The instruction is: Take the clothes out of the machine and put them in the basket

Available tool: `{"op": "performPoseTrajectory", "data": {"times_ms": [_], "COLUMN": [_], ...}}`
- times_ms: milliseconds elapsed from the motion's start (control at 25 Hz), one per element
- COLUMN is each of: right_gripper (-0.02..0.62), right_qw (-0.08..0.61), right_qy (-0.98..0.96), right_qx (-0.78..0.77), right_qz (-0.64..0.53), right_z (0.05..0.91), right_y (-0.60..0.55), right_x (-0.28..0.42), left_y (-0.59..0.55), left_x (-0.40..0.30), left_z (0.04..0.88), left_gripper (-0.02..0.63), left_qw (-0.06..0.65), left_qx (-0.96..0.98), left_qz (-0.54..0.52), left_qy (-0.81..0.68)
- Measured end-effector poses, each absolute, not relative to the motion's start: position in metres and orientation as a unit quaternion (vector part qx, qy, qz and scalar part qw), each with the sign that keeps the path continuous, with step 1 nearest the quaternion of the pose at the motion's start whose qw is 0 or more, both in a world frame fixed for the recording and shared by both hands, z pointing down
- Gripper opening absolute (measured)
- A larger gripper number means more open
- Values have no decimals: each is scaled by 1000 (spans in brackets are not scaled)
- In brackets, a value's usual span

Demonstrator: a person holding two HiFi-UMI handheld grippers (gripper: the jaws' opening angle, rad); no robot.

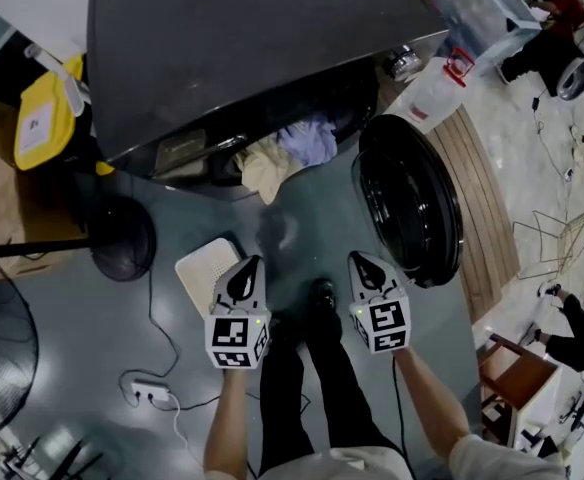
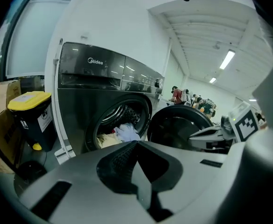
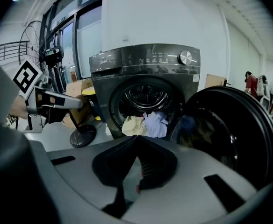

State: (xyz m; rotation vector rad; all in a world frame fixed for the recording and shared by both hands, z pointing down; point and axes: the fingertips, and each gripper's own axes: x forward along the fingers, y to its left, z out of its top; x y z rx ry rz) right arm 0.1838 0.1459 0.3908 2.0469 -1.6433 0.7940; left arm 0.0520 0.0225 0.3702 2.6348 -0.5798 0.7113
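Left gripper (image 1: 249, 265): mine, fingers clenched together, nothing between them, I hold it above the floor (image 1: 302, 238) in front of the machine (image 1: 242, 48).
Right gripper (image 1: 360, 261): clenched too, empty, level with the left.
Clothes (image 1: 294, 150): cream and lilac pieces, bunched at the drum mouth, spilling over its lip.
Door (image 1: 409, 200): open, right of the mouth.
Basket (image 1: 204, 266): white, on the floor beside my left gripper.

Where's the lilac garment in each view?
Head view: lilac garment upper centre, spilling from the drum mouth.
Left gripper view: garment at centre, in the drum opening just above the jaws.
Right gripper view: garment at centre, on the drum's lower lip.
Shared landmark: the open door, to its right in all three.
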Motion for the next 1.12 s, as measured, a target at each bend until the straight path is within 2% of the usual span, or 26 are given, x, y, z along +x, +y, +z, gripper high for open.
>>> {"op": "performPoseTrajectory", "data": {"times_ms": [720,1120], "right_gripper": [25,32], "right_qw": [196,198], "right_qy": [-585,-594], "right_qx": [737,735], "right_qz": [275,261], "right_z": [517,559], "right_y": [124,105], "right_x": [208,216], "left_y": [31,20], "left_x": [72,80], "left_z": [483,512], "left_gripper": [18,18], "left_qw": [178,180], "left_qx": [928,929], "left_qz": [267,262], "left_qy": [-191,-191]}}
